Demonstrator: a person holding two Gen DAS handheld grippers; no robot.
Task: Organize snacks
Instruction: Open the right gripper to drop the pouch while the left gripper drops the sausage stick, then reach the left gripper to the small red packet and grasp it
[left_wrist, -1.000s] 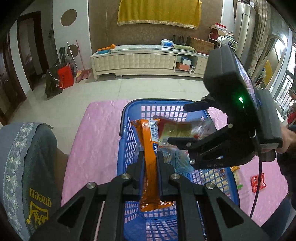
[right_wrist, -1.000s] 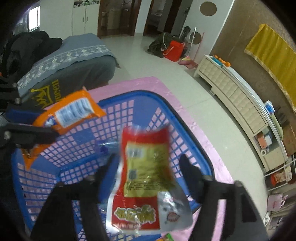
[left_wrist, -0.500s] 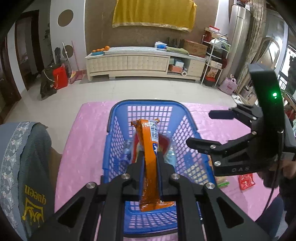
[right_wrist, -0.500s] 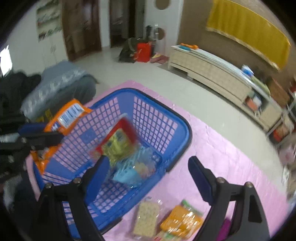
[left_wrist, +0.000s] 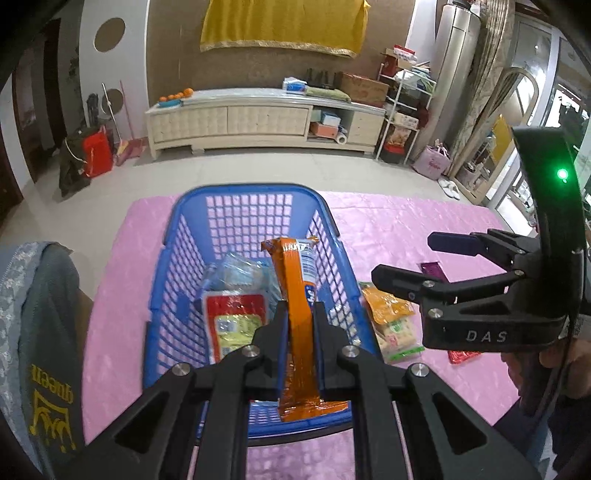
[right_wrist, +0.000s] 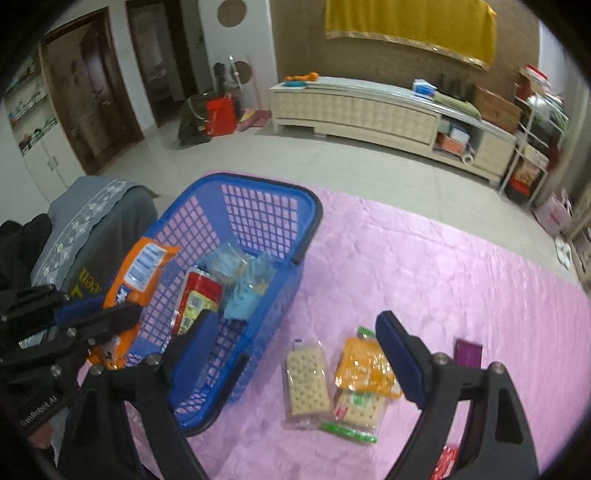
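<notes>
A blue plastic basket (left_wrist: 251, 192) stands on a pink cloth (left_wrist: 406, 229). Inside it lie a red and yellow packet (left_wrist: 232, 325) and a clear bluish packet (left_wrist: 236, 269). My left gripper (left_wrist: 299, 321) is shut on an orange snack packet (left_wrist: 295, 288), held upright over the basket's near end. Seen from the right wrist, the orange packet (right_wrist: 144, 266) hangs at the basket's (right_wrist: 258, 181) left wall. My right gripper (right_wrist: 295, 325) stands open with nothing held, right of the basket above loose cracker packets (right_wrist: 306, 384) and an orange packet (right_wrist: 365, 365).
A purple packet (right_wrist: 467, 350) and a red packet (right_wrist: 445, 458) lie further right on the cloth. A grey covered seat (left_wrist: 37, 332) stands left of the table. A long cream cabinet (left_wrist: 258, 118) lines the far wall beyond bare floor.
The right gripper let the red and yellow packet drop into the basket, opened wide, rolled and moved right over the loose snacks. The left gripper kept its grip on the orange packet and shifted slightly.
</notes>
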